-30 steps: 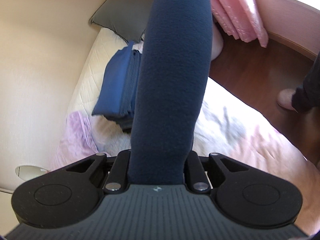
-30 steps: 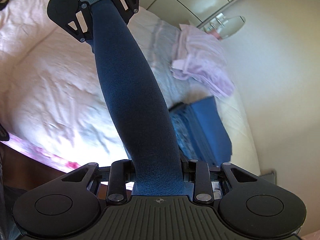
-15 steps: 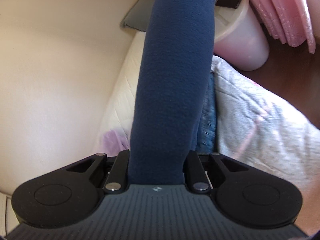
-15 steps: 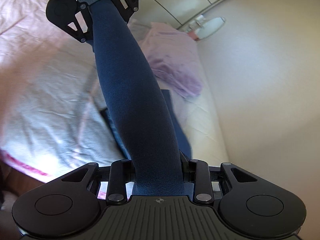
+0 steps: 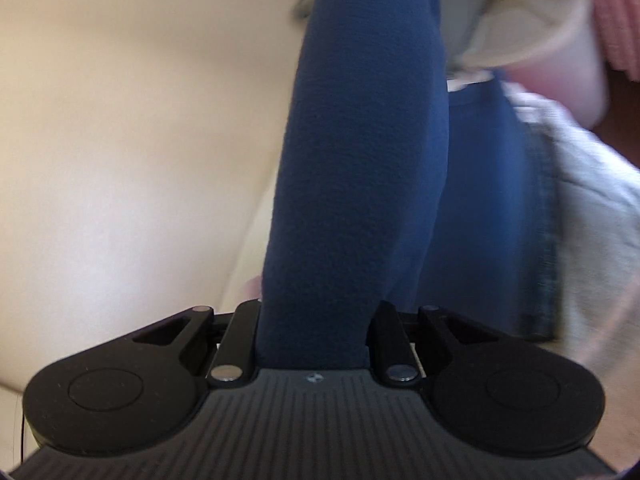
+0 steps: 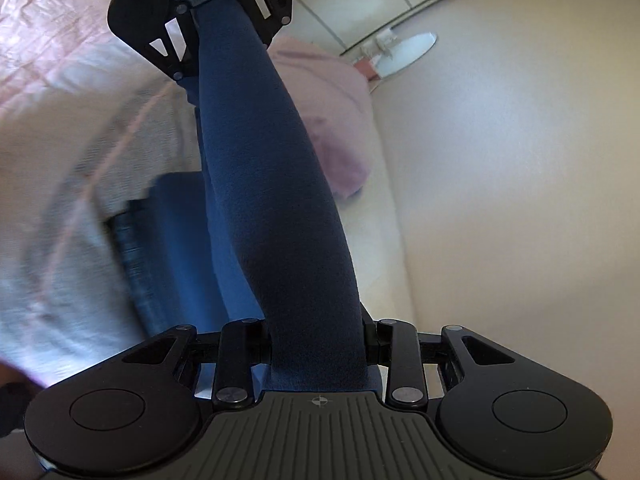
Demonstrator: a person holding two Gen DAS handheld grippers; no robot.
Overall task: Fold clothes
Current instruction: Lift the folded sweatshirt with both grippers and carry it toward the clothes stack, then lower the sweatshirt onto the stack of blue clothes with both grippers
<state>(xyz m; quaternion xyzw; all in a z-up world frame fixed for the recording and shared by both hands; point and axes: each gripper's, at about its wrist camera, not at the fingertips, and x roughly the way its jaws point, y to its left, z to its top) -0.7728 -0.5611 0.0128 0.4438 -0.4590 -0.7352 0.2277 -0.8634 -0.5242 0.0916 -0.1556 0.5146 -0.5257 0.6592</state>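
Note:
A folded navy fleece garment point(image 5: 360, 168) is stretched as a thick band between my two grippers; it also fills the middle of the right wrist view point(image 6: 276, 216). My left gripper point(image 5: 314, 344) is shut on one end and shows from outside at the top of the right wrist view point(image 6: 208, 12). My right gripper point(image 6: 318, 360) is shut on the other end. A stack of folded blue clothes point(image 6: 176, 240) lies on the bed right under the band; it also shows in the left wrist view point(image 5: 488, 208).
A crumpled lilac garment point(image 6: 332, 120) lies on the bed beside the cream wall point(image 6: 500, 160). The pale quilted bedspread point(image 6: 60, 208) spreads to the left. A round white bin point(image 5: 552, 44) and pink curtain point(image 5: 616, 12) stand beyond the bed.
Both grippers have carried the navy garment toward the wall and down, so it now hangs just over the blue stack. Both grips are unchanged.

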